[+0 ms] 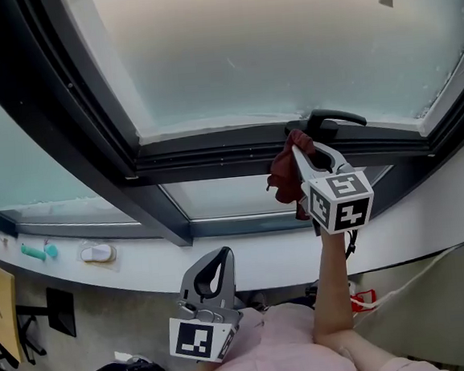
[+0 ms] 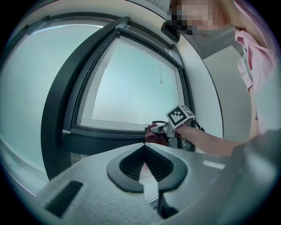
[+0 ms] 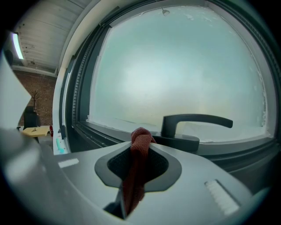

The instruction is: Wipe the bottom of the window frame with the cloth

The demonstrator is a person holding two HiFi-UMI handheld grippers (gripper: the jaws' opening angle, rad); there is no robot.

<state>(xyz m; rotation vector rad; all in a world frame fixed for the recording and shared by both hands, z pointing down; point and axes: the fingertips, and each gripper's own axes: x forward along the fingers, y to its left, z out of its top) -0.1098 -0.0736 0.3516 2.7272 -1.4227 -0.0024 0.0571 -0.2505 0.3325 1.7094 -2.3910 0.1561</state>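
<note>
Hanging lengthwise from right claw (image 1: 300,145), cloth (image 1: 285,178), tip toward window frame (image 1: 213,155)

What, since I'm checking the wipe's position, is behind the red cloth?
The dark window handle and bottom frame rail, frosted glass beyond. The frame patch directly behind the cloth is covered.

Cloth: dark red woven fabric cloth (image 1: 286,177), bunched into a narrow twisted strip. It is pinched between the closed jaws of the right gripper (image 1: 303,152). The rounded top fold sticks out past the jaw tips and the rest hangs loose below.

Frame: dark grey metal bottom rail of the window frame (image 1: 213,154), horizontal and grooved, with frosted glass above it.

Cloth top lies at the rail, just left of the black lever handle (image 1: 335,118). Contact not confirmed.
</note>
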